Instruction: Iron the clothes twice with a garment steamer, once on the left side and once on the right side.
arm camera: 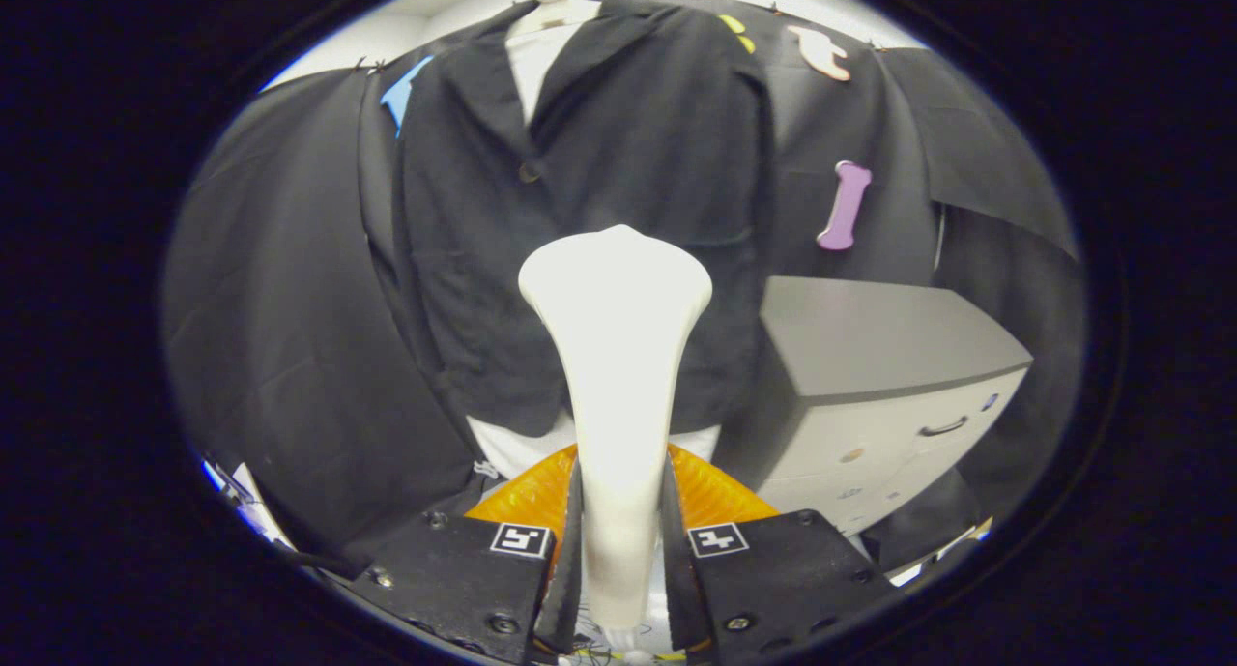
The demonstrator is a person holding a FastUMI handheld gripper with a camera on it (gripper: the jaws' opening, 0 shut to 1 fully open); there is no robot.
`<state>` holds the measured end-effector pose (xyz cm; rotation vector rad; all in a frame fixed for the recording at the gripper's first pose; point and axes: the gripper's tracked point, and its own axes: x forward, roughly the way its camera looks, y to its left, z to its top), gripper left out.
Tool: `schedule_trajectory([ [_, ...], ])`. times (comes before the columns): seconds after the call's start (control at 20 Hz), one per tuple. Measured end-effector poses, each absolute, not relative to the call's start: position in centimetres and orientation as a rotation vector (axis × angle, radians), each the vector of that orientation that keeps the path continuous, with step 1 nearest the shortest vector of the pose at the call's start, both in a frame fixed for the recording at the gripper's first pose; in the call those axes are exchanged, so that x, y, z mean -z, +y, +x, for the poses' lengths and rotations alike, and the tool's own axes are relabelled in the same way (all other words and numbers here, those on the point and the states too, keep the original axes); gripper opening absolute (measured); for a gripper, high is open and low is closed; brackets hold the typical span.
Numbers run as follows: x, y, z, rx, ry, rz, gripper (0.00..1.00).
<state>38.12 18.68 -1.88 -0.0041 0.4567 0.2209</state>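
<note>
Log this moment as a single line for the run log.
gripper: shut on garment steamer | steamer head: raised before black jacket, near middle | beside: grey cabinet

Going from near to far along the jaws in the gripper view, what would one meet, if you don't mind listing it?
Gripper, its jaws shut on the garment steamer → steamer's wide head → dark jacket hanging just beyond it → booth wall behind.

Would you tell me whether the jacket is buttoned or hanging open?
Buttoned: the jacket fronts meet at a button, beyond the steamer gripped between the fingers.
</note>
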Motion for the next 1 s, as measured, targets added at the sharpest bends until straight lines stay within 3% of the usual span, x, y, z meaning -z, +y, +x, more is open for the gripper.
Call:
schedule_trajectory([
  [0.35,1.3,2.4,32.8,-0.158,0.421,0.003,0.39],
  [1.0,9.8,-20.1,21.1,-0.13,0.512,0.024,0.39],
])
